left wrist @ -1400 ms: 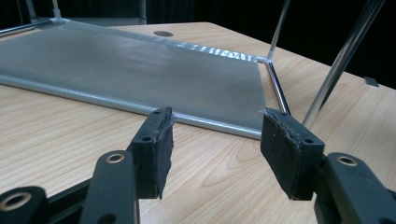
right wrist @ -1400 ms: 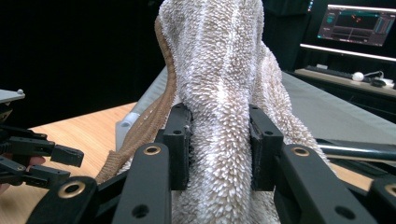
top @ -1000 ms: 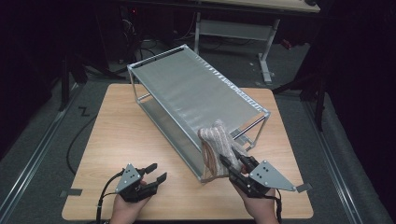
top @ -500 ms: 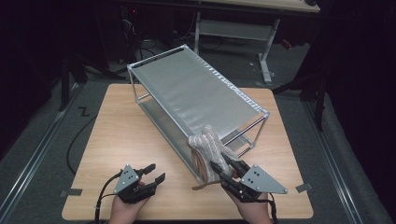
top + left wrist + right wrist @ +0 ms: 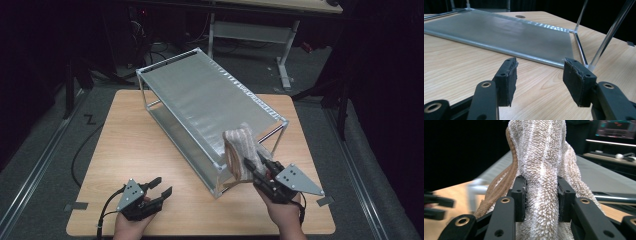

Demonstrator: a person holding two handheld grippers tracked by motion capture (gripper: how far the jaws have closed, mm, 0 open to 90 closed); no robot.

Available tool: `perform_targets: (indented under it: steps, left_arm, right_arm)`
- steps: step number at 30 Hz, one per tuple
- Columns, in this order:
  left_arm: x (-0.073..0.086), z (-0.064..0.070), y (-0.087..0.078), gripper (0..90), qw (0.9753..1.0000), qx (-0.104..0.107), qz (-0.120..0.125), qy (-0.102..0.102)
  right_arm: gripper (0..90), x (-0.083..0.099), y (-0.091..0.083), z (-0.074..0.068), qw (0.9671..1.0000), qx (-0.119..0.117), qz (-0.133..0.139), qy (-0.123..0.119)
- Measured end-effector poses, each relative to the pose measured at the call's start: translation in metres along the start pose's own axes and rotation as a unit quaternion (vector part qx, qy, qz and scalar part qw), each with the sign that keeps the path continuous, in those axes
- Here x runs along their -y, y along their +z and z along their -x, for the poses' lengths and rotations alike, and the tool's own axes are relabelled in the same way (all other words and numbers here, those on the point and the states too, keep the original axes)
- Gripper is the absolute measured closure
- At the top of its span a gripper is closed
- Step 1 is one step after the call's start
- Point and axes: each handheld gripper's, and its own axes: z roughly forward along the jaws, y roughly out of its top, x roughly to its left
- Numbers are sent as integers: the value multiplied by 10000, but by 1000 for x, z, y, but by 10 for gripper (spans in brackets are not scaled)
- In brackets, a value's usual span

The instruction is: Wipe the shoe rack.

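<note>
Towel (image 5: 241,152) pinched in right gripper (image 5: 256,169) and held aloft at the rack's (image 5: 200,97) near corner, about 5 o'clock on the table (image 5: 130,145). Seen along the gripper's own jaws: a thick fold of towel (image 5: 544,170) squeezed between the two pads, tan edging trailing down at 8 o'clock, rest of the cloth bunched above. Left gripper (image 5: 156,189) parked low at 7 o'clock, jaws spread wide on nothing, pointed toward the rack's lower shelf (image 5: 506,32) and corner post (image 5: 610,32).

Risks from here, as judged: grip taken on one bunched fold only, so a slip likely if the hanging weight shifts or the cloth drags on metal. Loose lower end hanging close to the corner post (image 5: 218,180), apt to snag there and pull free, or to tug the light frame across the table. Top shelf smooth and tilted in appearance; a towel laid near its edge could slide off. Left gripper well apart from the cloth, too far for a quick catch.
</note>
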Motion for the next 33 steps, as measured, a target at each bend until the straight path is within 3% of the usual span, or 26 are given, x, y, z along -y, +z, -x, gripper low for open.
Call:
perform_targets:
  steps: [8,13,19,23,27,33]
  left_arm:
    - [3,-3,-11,450,9999,-151,27,-61]
    - [5,-4,-14,450,9997,-221,9,-68]
    - [6,-4,-17,450,9996,-265,13,-77]
    - [5,-2,-16,451,9997,-219,17,-58]
    - [2,1,-11,450,9999,-123,25,31]
    - [-2,4,0,449,9999,77,1,72]
  right_arm:
    - [656,9,-2,49,9972,694,-17,260]
    - [654,17,-7,78,9919,1127,-1,590]
    - [658,22,-14,98,9856,1564,-23,640]
    - [662,22,-14,95,9871,1477,-59,615]
    - [662,19,-10,78,9923,1172,-89,398]
    - [661,14,-11,47,9972,690,-102,282]
